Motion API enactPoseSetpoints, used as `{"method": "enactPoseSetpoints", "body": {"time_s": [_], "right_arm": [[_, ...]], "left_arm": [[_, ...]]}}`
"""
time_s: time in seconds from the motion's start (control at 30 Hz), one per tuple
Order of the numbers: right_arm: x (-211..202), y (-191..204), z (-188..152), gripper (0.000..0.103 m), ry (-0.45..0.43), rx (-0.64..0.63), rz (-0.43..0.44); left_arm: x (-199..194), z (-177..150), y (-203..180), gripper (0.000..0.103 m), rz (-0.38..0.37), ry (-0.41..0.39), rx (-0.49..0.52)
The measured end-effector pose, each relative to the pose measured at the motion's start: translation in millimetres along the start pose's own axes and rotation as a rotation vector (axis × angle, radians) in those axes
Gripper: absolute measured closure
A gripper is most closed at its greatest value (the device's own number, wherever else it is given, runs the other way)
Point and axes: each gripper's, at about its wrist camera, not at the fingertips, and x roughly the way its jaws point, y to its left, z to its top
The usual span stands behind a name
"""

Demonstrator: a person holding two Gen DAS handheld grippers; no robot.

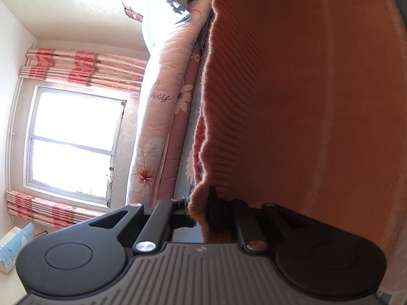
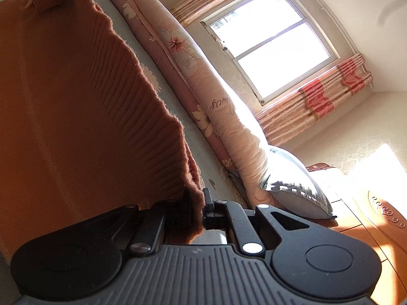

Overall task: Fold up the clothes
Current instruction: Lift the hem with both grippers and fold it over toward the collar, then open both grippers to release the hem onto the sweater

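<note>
Left hand-held gripper (image 1: 199, 204) and right hand-held gripper (image 2: 198, 209) clamped on orange knit (image 1: 292, 101), right view alone shows the other gripper

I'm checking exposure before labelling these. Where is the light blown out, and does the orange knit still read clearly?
Left wrist view: the window is blown white, the orange knit is backlit yet its ribbing shows, and fisheye bends the curtains. Right wrist view: window glare again, a bright sun patch on the wall, and shadow over the knit near the right gripper.
</note>
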Motion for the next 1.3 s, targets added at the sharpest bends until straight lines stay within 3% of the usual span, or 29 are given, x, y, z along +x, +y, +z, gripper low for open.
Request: {"method": "enactPoseSetpoints", "body": {"time_s": [0.17,0.6,0.67,0.73,0.83,1.0,1.1,1.2,1.3], "right_arm": [[37.5,4.5,1.9,0.095,0.026,-0.005,0.014],[85.6,11.3,-5.0,0.094,0.093,0.08,0.136],[85.9,6.8,-6.5,0.084,0.089,0.107,0.15],[86.1,2.3,-7.9,0.052,0.085,0.134,0.164],[86.5,-4.4,-10.1,0.035,0.079,0.175,0.185],[87.1,-15.6,-13.8,0.027,0.069,0.243,0.22],[84.7,-25.9,-16.2,0.025,0.059,0.282,0.25],[80.3,-41.6,-20.6,0.024,0.047,0.34,0.284],[76.6,-53.9,-27.3,0.023,0.049,0.409,0.285]], "left_arm": [[38.4,3.4,1.2,0.094,-0.036,0.024,-0.025],[83.0,-11.3,-16.9,0.088,-0.167,0.077,-0.037],[79.1,-14.3,-12.9,0.083,-0.177,0.075,-0.079],[76.4,-17.9,-3.6,0.06,-0.191,0.073,-0.146],[69.5,-30.7,16.1,0.051,-0.225,0.054,-0.258],[66.3,-48.0,50.3,0.046,-0.256,0.039,-0.415],[68.2,-55.4,58.1,0.046,-0.233,0.05,-0.418],[28.8,-78.1,35.8,0.043,-0.241,0.054,-0.454],[51.1,-75.1,49.8,0.04,-0.239,0.075,-0.517]]}}
